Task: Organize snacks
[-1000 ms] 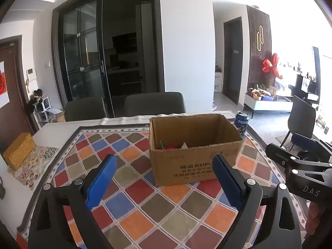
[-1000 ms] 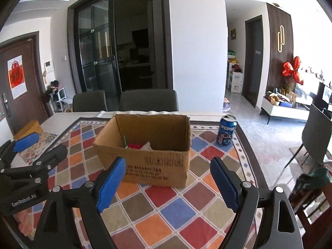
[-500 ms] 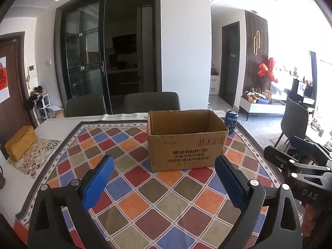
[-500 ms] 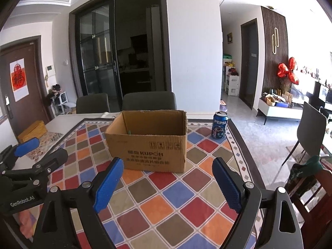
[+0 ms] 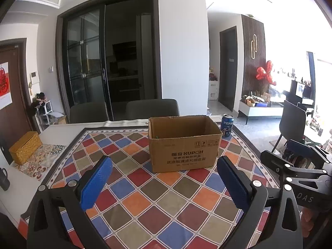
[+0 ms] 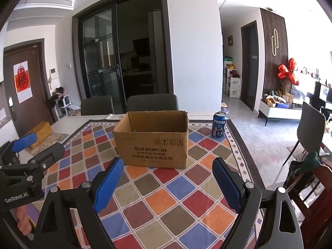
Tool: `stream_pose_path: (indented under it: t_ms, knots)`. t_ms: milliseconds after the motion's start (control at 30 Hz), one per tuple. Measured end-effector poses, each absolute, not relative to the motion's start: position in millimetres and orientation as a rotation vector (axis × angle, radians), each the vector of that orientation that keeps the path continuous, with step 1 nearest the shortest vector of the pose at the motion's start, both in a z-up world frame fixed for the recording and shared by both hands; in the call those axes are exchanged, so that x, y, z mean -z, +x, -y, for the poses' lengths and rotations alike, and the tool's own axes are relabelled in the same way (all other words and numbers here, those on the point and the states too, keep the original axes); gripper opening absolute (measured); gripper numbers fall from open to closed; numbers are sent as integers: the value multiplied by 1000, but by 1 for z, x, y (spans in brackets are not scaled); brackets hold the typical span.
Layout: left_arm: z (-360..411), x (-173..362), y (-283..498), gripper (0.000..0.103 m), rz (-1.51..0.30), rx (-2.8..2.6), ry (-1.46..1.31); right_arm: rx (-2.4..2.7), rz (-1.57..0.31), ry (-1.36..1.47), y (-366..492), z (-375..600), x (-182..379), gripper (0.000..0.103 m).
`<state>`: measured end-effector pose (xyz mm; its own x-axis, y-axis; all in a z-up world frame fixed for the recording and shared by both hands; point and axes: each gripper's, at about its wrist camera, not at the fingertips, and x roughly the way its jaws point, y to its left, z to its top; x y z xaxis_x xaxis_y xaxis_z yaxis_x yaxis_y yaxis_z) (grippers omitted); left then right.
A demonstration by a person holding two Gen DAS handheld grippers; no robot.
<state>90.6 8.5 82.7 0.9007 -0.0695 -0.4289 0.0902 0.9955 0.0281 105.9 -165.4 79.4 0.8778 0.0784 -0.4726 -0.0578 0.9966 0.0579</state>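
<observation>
An open brown cardboard box (image 5: 183,145) stands on the checkered tablecloth; it also shows in the right wrist view (image 6: 152,143). Its inside is hidden from this low angle. A blue Pepsi can (image 5: 226,125) stands upright just right of the box, seen too in the right wrist view (image 6: 219,127). My left gripper (image 5: 164,183) is open and empty, well short of the box. My right gripper (image 6: 166,183) is open and empty, also short of the box. Each gripper shows at the edge of the other's view.
The colourful checkered cloth (image 5: 145,197) covers the table. A yellow woven box (image 5: 26,147) sits on a patterned mat at the left. Two grey chairs (image 5: 152,109) stand behind the table. A wooden chair (image 6: 317,186) is at the right edge.
Both grippers have pulled back and lowered from the box, so its contents, visible earlier, are now hidden behind its front wall. Both stay open and empty.
</observation>
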Motion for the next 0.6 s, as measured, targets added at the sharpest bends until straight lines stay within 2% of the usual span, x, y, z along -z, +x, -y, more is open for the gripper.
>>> stream_pose_path:
  t_ms: [600]
  knots:
    - [-10, -83, 82, 103, -428, 69, 48, -71, -482, 30, 96, 163, -83, 88]
